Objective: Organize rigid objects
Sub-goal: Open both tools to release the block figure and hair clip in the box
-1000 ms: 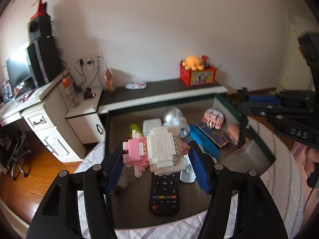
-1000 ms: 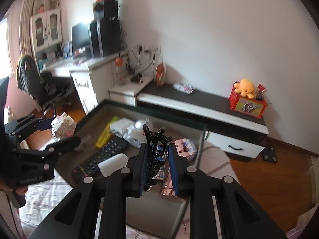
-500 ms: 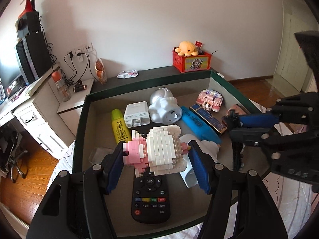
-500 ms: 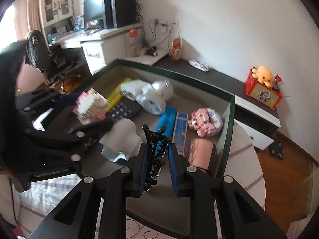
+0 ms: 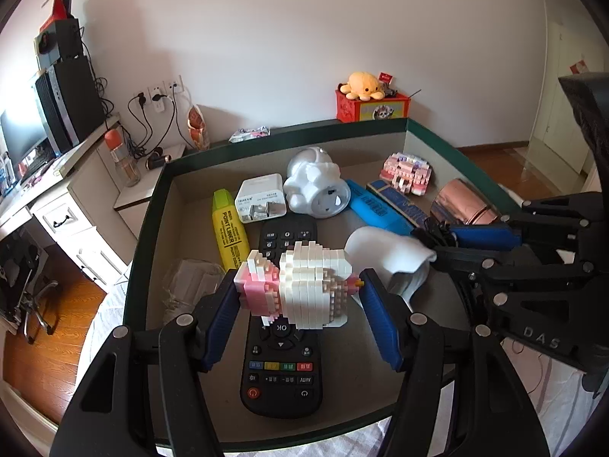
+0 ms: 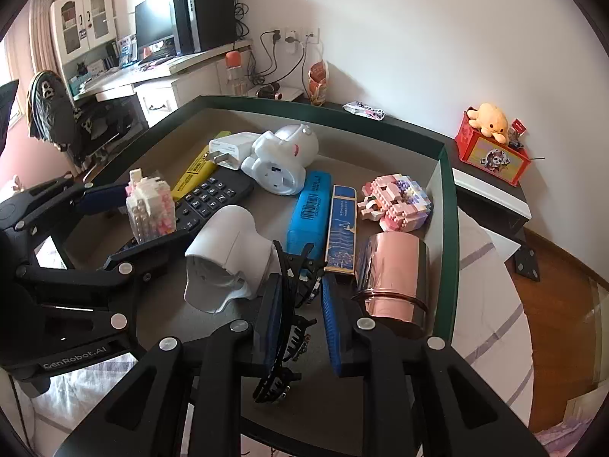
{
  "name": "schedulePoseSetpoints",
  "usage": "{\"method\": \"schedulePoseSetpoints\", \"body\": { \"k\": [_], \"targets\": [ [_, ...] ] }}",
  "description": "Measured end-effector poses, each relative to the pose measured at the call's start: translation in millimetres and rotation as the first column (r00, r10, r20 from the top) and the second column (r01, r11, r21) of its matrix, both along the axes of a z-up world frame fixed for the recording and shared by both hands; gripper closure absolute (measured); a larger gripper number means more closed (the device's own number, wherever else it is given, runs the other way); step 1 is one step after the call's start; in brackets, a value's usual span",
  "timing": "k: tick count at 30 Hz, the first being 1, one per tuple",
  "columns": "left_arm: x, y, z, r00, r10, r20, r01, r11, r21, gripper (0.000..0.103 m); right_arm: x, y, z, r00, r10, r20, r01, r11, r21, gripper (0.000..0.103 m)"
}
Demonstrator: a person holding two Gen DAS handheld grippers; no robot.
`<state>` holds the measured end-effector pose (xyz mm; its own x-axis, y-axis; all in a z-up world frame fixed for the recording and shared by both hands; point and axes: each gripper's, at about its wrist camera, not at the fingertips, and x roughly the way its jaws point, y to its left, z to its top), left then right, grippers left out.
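Observation:
My left gripper [image 5: 298, 297] is shut on a pink and white brick figure [image 5: 304, 285] and holds it just above a black remote [image 5: 283, 346] in the green-rimmed tray [image 5: 152, 198]. The figure also shows in the right wrist view [image 6: 150, 205]. My right gripper [image 6: 300, 327] has opened a little around a black hair claw clip [image 6: 283, 339], which leans on the left finger above the tray floor, between a white holder [image 6: 224, 259] and a copper cup [image 6: 392, 278].
The tray also holds a yellow highlighter [image 5: 228, 228], a white charger [image 5: 260, 202], a white astronaut lamp [image 5: 316, 186], a blue box [image 6: 308, 213], a blue flat case [image 6: 340, 228], another pink brick figure [image 6: 396, 205] and clear plastic [image 5: 190, 285]. A desk stands at the left.
Both grippers have come lower and closer over the tray. The brick figure now hangs just over the remote. The right jaws have parted somewhat around the clip.

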<state>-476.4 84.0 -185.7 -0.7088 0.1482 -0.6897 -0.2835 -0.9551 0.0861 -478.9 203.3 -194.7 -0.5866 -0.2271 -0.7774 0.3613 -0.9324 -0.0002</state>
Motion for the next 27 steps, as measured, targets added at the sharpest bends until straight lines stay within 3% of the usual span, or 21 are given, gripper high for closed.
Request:
{"method": "schedulePoseSetpoints", "body": {
  "k": [3,5,6,12,16,18,19,20,24,25,27],
  "targets": [
    [0,0,-1,1.000,0.010,-0.004,-0.010,1.000,-0.003,0.035,0,0,-1,1.000,-0.009,-0.004,0.009,1.000,-0.010,0.081],
    [1,-2,0,1.000,0.020,-0.013,-0.020,1.000,-0.006,0.024,1,-2,-2,1.000,-0.017,-0.009,0.017,1.000,-0.009,0.081],
    [2,-2,0,1.000,0.017,-0.014,-0.017,1.000,-0.003,0.024,2,-2,-3,1.000,-0.020,-0.008,0.020,1.000,-0.011,0.081],
    [6,-3,1,1.000,0.014,-0.009,-0.014,1.000,-0.012,0.014,6,-3,2,0.999,-0.043,-0.025,0.043,0.999,-0.005,0.070],
    [13,-8,7,0.999,0.027,-0.036,-0.027,1.000,-0.006,0.010,12,-1,13,0.998,-0.048,-0.038,0.046,0.998,-0.045,0.052],
    [17,-15,11,0.998,0.037,-0.046,-0.036,0.999,0.032,0.007,16,-1,19,0.995,-0.074,-0.069,0.073,0.997,-0.016,0.040],
    [19,-19,12,0.998,0.047,-0.044,-0.045,0.998,0.048,0.003,18,-1,23,0.990,-0.112,-0.091,0.115,0.993,0.029,0.022],
    [22,-22,13,0.997,0.055,-0.046,-0.052,0.997,0.061,0.000,21,1,26,0.986,-0.127,-0.106,0.132,0.990,0.041,0.012],
    [35,-29,22,0.995,0.089,-0.055,-0.084,0.993,0.082,0.000,39,6,43,0.986,-0.121,-0.118,0.121,0.993,-0.011,0.010],
    [40,-30,26,0.993,0.097,-0.065,-0.091,0.993,0.079,0.000,46,5,48,0.984,-0.118,-0.131,0.118,0.993,-0.010,0.000],
    [53,-33,36,0.991,0.102,-0.088,-0.094,0.992,0.089,0.000,60,3,58,0.981,-0.111,-0.158,0.111,0.994,-0.007,0.000]
  ]
}}
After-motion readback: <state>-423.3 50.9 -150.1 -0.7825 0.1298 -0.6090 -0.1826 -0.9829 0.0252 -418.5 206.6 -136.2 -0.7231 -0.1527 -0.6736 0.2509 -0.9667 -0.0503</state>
